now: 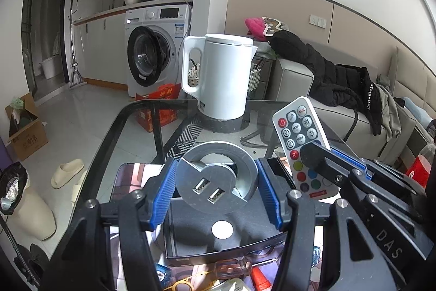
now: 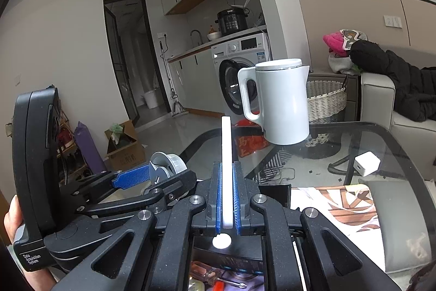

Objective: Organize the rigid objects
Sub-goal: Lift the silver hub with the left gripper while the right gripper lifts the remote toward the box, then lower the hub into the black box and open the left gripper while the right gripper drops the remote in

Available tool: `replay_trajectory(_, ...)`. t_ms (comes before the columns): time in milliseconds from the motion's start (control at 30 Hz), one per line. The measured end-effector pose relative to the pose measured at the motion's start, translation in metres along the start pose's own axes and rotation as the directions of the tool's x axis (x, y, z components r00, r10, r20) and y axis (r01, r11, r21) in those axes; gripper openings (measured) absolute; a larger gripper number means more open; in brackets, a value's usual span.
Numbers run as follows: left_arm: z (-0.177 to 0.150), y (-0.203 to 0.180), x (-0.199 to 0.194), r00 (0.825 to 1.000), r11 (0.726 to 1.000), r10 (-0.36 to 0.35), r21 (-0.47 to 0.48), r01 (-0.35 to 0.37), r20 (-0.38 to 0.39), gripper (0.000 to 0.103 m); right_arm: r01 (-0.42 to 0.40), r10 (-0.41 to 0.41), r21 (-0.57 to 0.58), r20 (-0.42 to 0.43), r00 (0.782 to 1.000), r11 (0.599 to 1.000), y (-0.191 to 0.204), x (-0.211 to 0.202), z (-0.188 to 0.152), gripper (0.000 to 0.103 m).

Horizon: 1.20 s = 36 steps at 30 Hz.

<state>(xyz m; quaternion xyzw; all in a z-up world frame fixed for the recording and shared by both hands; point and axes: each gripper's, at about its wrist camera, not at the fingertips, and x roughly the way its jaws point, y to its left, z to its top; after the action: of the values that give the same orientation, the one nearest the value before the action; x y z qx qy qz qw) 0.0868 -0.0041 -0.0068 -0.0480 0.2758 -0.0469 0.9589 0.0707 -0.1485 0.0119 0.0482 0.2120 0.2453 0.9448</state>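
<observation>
My left gripper (image 1: 216, 179) is shut on a round silver USB socket hub (image 1: 218, 176) with two ports, held above a black box (image 1: 218, 231) on the glass table. My right gripper (image 2: 226, 179) is shut on a thin white remote control (image 2: 226, 168), seen edge-on. In the left wrist view the remote (image 1: 298, 135) shows its coloured buttons, gripped at its lower right by the right gripper's fingers (image 1: 321, 160). In the right wrist view the hub (image 2: 167, 164) sits at the left in the left gripper's blue pads (image 2: 130, 177).
A white kettle (image 1: 220, 78) stands at the table's far side. A white charger cube (image 2: 366, 164) lies on the glass table (image 2: 395, 143). An illustrated mat (image 2: 348, 206) lies under the box. A screwdriver (image 1: 239, 267) and small items lie near me. A sofa with clothes (image 1: 340, 81) stands to the right.
</observation>
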Motion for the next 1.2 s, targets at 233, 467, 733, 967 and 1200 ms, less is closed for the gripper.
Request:
replay_trajectory(233, -0.001, 0.000, 0.017, 0.997, 1.000, 0.011, -0.016, -0.012, -0.078, 0.057, 0.002, 0.000, 0.030, -0.062, 0.998, 1.000, -0.011, 0.014, -0.002, 0.007)
replay_trajectory(467, -0.008, -0.001, 0.036, 0.984, 1.000, 0.022, -0.015, -0.025, -0.174, 0.057, -0.001, 0.005, 0.028, -0.120, 0.993, 1.000, -0.015, 0.024, -0.007, 0.007)
replay_trajectory(733, -0.019, -0.004, 0.055, 0.956, 1.000, 0.023, -0.003, -0.025, -0.291, 0.057, 0.007, 0.019, 0.099, -0.259, 0.966, 0.995, -0.032, 0.049, -0.022, 0.007)
replay_trajectory(967, -0.025, -0.002, 0.065, 0.937, 0.999, 0.035, 0.017, -0.031, -0.348, 0.057, 0.009, 0.034, 0.114, -0.372, 0.928, 0.993, -0.038, 0.066, -0.036, 0.007)
replay_trajectory(1200, -0.027, 0.000, 0.063, 0.935, 0.999, 0.034, 0.017, -0.030, -0.352, 0.057, 0.002, 0.053, 0.127, -0.422, 0.905, 0.992, -0.041, 0.076, -0.045, 0.007)
